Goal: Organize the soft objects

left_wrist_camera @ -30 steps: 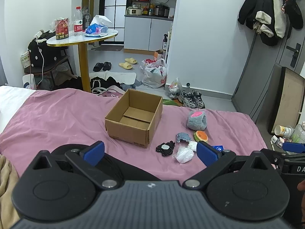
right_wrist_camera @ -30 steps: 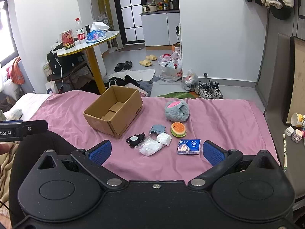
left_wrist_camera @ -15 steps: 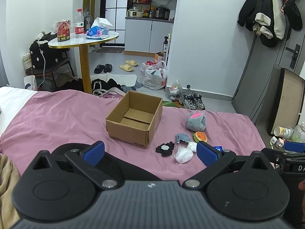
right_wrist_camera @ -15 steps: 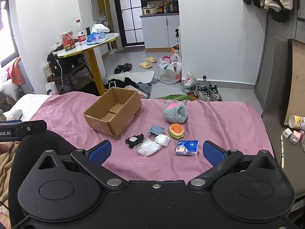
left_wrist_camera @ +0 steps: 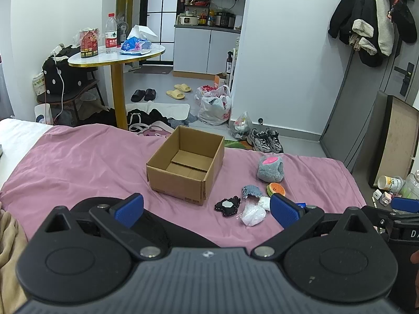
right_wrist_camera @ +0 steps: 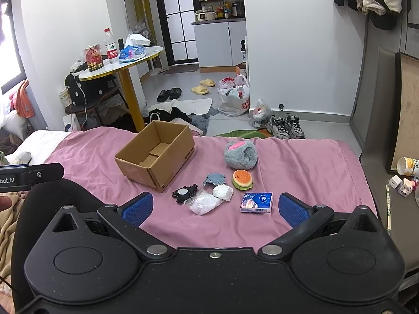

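Note:
An open, empty cardboard box (left_wrist_camera: 187,166) (right_wrist_camera: 154,154) sits on the pink bedsheet (right_wrist_camera: 301,167). To its right lies a cluster of soft items: a grey fluffy plush (right_wrist_camera: 240,154) (left_wrist_camera: 271,168), an orange squishy toy (right_wrist_camera: 242,179) (left_wrist_camera: 275,189), a blue-grey cloth scrap (right_wrist_camera: 214,179), a black patch (right_wrist_camera: 184,193) (left_wrist_camera: 227,206), white bags (right_wrist_camera: 209,200) (left_wrist_camera: 252,212) and a blue tissue pack (right_wrist_camera: 256,202). My left gripper (left_wrist_camera: 207,208) and right gripper (right_wrist_camera: 216,206) both hover open and hold nothing, nearer than the items.
Beyond the bed's far edge are a round yellow-legged table (right_wrist_camera: 125,60) with bottles, slippers, bags and shoes (right_wrist_camera: 286,128) on the floor. A board (right_wrist_camera: 406,115) leans at the right. Black-clad legs lie on the bed under both grippers.
Both cameras have drifted slightly back or up, so the box and items sit a little lower and smaller in view. Nothing was picked up; both grippers stay open.

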{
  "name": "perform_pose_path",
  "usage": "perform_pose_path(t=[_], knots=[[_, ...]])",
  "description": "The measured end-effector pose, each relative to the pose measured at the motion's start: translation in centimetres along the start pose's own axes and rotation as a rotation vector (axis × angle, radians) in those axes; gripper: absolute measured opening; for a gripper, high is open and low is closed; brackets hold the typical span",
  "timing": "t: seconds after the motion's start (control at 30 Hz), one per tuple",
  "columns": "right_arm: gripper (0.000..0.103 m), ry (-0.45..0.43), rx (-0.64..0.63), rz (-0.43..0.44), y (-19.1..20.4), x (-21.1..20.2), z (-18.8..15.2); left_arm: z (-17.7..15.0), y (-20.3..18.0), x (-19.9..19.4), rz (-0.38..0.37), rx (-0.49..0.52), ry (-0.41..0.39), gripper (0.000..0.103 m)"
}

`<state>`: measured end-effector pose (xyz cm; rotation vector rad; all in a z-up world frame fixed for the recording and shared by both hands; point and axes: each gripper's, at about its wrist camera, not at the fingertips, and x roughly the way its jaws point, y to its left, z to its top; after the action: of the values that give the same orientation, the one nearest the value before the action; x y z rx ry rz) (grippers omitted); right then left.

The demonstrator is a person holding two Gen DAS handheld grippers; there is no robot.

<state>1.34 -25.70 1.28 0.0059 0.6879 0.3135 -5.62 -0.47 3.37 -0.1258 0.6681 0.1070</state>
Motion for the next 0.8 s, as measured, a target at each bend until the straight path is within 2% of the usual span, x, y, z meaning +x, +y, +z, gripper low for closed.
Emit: perform_pose_path(t=[0.43, 0.6, 0.8], knots=[[0.103, 0.048, 0.062, 0.002, -1.3, 1.9, -0.4, 0.2, -1.0, 2.9, -0.011, -0.007, 0.029, 0.102], [0.103, 0.071, 0.069, -0.030, -1.9, 3.7, -0.6, 0.3, -1.6, 5.2, -0.020, -0.020, 0.053, 0.101], [0.103, 0.079, 0.118, -0.029, -3.2, 5.5, -0.4, 0.1, -2.1, 7.9, -0.046, -0.021, 0.085, 0.101]])
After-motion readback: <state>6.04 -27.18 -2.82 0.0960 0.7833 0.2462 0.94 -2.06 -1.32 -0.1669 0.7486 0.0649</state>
